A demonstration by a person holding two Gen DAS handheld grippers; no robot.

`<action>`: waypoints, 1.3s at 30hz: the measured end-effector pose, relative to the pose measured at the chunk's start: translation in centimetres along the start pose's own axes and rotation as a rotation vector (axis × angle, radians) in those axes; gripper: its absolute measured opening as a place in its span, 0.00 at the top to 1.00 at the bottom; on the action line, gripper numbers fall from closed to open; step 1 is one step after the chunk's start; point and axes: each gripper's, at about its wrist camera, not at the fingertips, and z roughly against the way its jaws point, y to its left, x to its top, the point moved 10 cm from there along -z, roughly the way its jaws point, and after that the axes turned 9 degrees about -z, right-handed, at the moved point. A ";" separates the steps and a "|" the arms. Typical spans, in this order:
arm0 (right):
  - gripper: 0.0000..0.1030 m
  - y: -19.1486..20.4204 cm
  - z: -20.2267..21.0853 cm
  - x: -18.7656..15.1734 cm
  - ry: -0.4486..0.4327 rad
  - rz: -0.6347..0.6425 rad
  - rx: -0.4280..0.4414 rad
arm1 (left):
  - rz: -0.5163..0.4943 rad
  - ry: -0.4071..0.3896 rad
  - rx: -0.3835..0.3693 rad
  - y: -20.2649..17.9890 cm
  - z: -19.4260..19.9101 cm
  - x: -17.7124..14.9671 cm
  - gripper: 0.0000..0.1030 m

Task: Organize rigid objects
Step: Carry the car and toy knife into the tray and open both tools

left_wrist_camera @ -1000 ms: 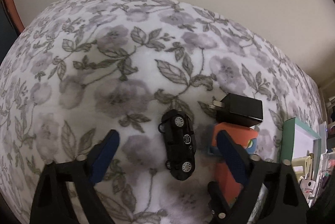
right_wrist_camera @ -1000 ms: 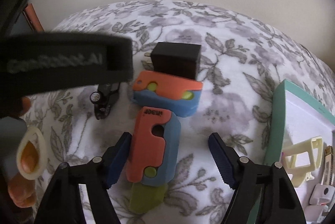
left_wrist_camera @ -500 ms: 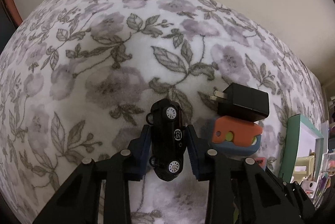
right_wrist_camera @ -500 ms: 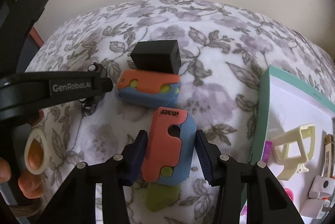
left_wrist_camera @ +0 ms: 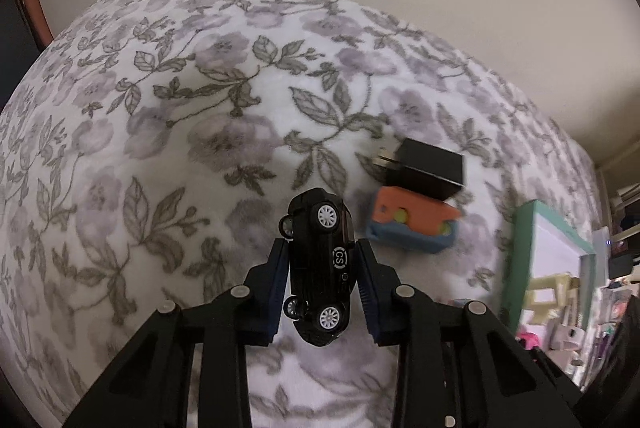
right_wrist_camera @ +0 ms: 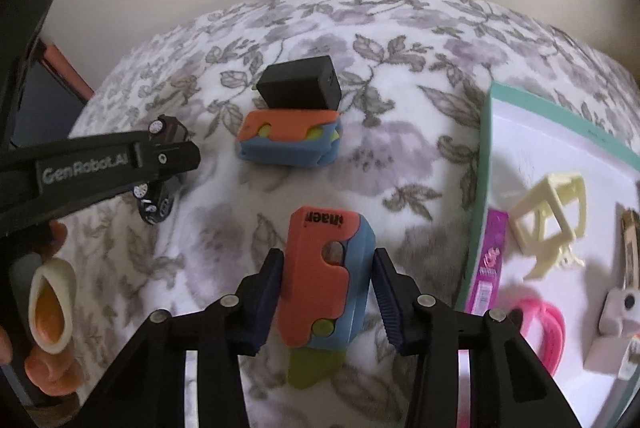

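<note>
My left gripper (left_wrist_camera: 322,248) is shut on a black toy car (left_wrist_camera: 320,260), which hangs nose-up a little above the floral blanket (left_wrist_camera: 200,108). In the right wrist view the same car (right_wrist_camera: 158,206) shows at the left behind the left gripper's arm. My right gripper (right_wrist_camera: 327,260) is shut on an orange-and-blue toy knife (right_wrist_camera: 316,268) with a green tip pointing towards the camera. A second orange-and-blue toy (right_wrist_camera: 288,140) lies on the blanket with a black plug adapter (right_wrist_camera: 300,88) touching its far side.
A teal-rimmed white tray (right_wrist_camera: 486,188) lies at the right, holding a cream hair claw (right_wrist_camera: 548,220), a purple packet (right_wrist_camera: 490,260), a pink band (right_wrist_camera: 548,328) and small white pieces. A person's fingers (right_wrist_camera: 48,376) show at the lower left. A plain wall rises behind the blanket.
Both grippers went from open to shut, the left on the car, the right on the toy knife. Both then rose slightly off the blanket with their objects.
</note>
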 end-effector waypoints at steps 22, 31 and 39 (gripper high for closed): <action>0.59 -10.1 15.9 0.4 -0.233 -0.319 0.110 | -0.050 -0.209 -0.134 -13.6 14.3 -1.4 0.66; 0.59 -17.0 19.8 -0.9 -0.299 -0.373 -0.035 | -0.053 -0.176 -0.158 -19.2 12.0 -4.7 0.66; 0.59 -20.6 19.6 -1.8 -0.254 -0.412 -0.107 | -0.123 -0.130 -0.155 -21.0 8.2 -6.7 0.66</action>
